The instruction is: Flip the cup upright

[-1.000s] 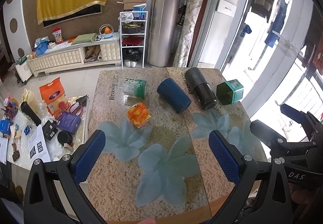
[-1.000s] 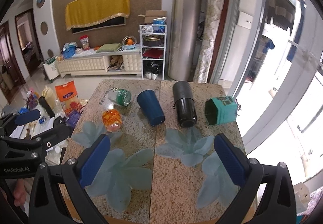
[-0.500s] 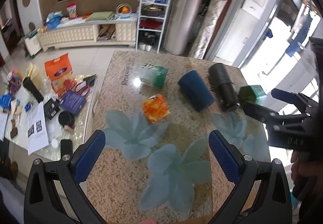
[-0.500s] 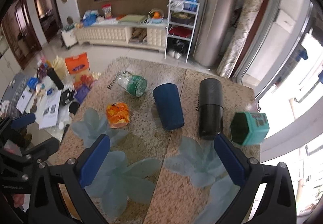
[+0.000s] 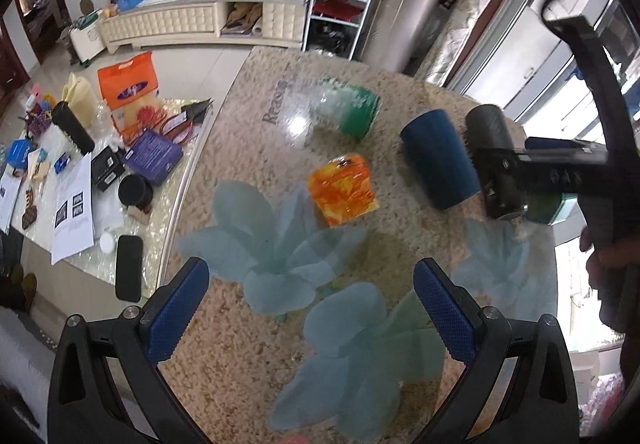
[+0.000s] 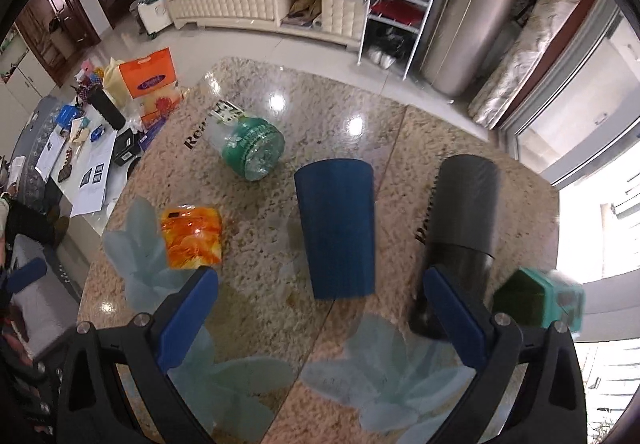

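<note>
Several cups lie on their sides on a granite table (image 6: 260,316) with pale flower prints. A dark blue cup (image 6: 335,228) lies in the middle, also in the left wrist view (image 5: 440,158). A black tumbler (image 6: 460,232) lies right of it, a teal hexagonal cup (image 6: 538,302) further right. An orange cup (image 6: 192,236) and a clear green-based cup (image 6: 250,148) lie to the left. My right gripper (image 6: 318,320) is open, just short of the blue cup. My left gripper (image 5: 312,312) is open above the table, short of the orange cup (image 5: 344,188).
A low glass side table (image 5: 160,212) with papers, boxes and a black mug stands left of the granite table. A white cabinet and a wire shelf stand beyond. A window is on the right. The right gripper's body (image 5: 560,168) crosses the left wrist view over the black tumbler.
Both grippers have moved forward and tilted down toward the table. The cups look larger and nearer. The right gripper has come in over the black tumbler. No cup has moved.
</note>
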Tool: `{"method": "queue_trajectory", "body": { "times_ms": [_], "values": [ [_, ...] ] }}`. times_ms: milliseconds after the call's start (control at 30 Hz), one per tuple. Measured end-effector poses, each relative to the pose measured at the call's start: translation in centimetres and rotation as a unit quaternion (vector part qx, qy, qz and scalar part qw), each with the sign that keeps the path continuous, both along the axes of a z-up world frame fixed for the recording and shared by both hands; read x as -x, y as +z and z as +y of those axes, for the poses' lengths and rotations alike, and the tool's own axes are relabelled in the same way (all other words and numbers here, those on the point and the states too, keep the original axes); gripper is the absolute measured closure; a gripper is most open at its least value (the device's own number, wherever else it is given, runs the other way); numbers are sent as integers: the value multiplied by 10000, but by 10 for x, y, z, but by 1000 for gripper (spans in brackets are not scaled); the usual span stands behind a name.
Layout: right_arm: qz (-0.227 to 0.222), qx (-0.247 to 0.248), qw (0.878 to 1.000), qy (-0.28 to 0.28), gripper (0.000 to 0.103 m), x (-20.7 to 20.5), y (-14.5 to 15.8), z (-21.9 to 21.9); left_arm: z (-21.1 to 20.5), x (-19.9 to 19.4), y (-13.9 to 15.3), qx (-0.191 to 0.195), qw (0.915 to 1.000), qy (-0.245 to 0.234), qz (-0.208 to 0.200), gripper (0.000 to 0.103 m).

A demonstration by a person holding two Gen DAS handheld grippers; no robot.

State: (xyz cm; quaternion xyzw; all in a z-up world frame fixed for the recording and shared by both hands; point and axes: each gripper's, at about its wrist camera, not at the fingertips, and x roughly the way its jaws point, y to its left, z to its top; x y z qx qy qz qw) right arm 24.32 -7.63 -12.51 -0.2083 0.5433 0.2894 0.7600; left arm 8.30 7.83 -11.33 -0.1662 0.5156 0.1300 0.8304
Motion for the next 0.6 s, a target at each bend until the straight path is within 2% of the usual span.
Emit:
{"method": "queue_trajectory", "body": {
  "times_ms": [267,500,600],
  "values": [
    [627,543,9965,84,0,-35,-50,20,5,4,-22,98,9994,236,214,0],
    [1109,829,9904,15,0,-50,-81,24,11,9,-34,173,9985,403,317,0],
    [1342,809,9876,-101,0,-52,-90,20,15,11,-37,226,9980,503,324,0]
  ]
}}
